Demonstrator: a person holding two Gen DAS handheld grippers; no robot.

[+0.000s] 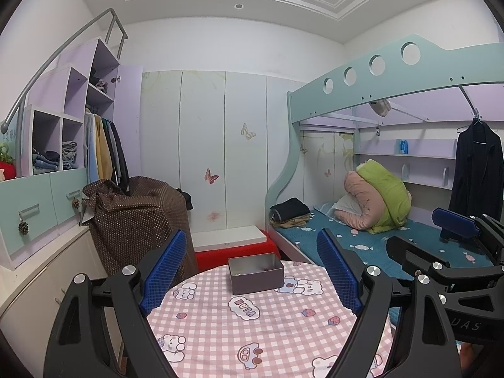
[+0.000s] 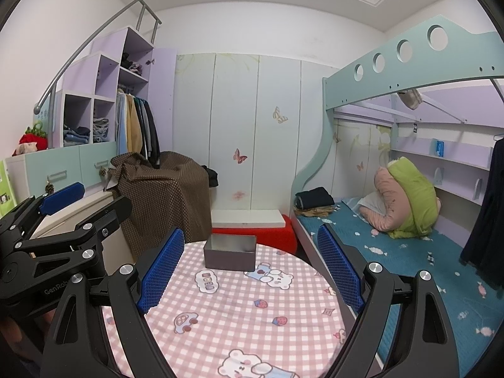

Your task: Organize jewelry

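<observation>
A grey open metal box [image 1: 255, 272] stands near the far edge of a round table with a pink checked cloth [image 1: 245, 327]; a few small jewelry pieces lie inside it. It also shows in the right wrist view [image 2: 230, 252]. My left gripper [image 1: 250, 267] is open and empty, held above the table with the box between its blue pads. My right gripper [image 2: 250, 267] is open and empty, just right of the box. Each gripper shows at the edge of the other's view.
A bunk bed [image 1: 393, 239] with a blue mattress and a rolled quilt stands on the right. A brown dotted cover [image 1: 138, 217] drapes furniture behind the table on the left. A red stool with a white board [image 1: 233, 239] sits beyond the table.
</observation>
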